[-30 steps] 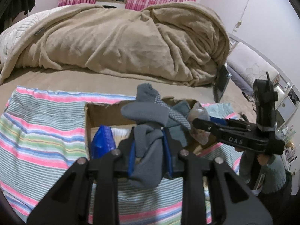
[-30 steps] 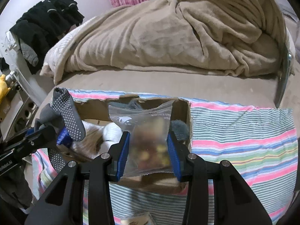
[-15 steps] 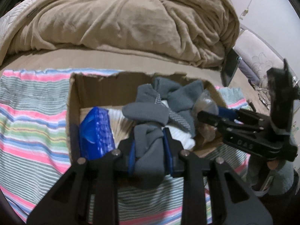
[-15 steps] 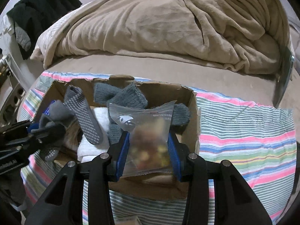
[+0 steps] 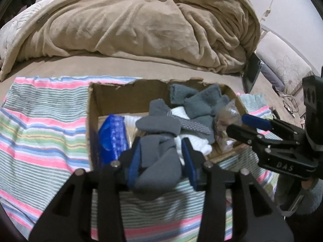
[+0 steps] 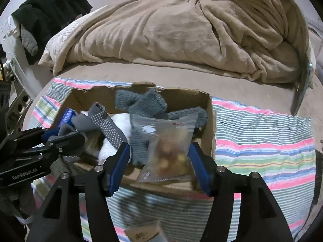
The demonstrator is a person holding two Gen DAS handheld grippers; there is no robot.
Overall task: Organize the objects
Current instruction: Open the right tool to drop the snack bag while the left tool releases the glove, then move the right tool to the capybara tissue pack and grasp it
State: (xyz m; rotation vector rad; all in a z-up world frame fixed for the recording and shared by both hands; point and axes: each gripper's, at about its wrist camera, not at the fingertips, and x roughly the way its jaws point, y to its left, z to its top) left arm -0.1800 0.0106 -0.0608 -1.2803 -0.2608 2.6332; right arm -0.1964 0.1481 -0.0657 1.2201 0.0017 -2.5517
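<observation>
- Left of the cardboard box (image 5: pixel 91 121), a striped cloth (image 5: pixel 40 133) lies flat on the bed; the box stands on this cloth, open at the top.
- Inside the box, against its left wall, stands a blue packet (image 5: pixel 112 139). White fabric (image 5: pixel 196 143) lies toward the box centre.
- At the near rim of the box, the left gripper (image 5: pixel 161 161) has just been opening its jaws. A grey sock (image 5: pixel 159 161) sits between them; the left pad touches it, while a gap shows at the right pad.
- Over the box centre, the sock's dotted sole (image 6: pixel 109 129) drapes across the white fabric.
- Against the far wall of the box lie more grey socks (image 6: pixel 145 102).
- At the right near corner of the box, the right gripper (image 6: pixel 159 163) has just been opening its jaws, which stand spread. A clear snack bag (image 6: pixel 169 147) is between them, tilted, its lower edge on the box rim; whether the right pad touches it cannot be told.
- Behind the box, a beige blanket (image 6: pixel 171 34) is heaped on the bed.
- Right of the box, the striped cloth continues.
</observation>
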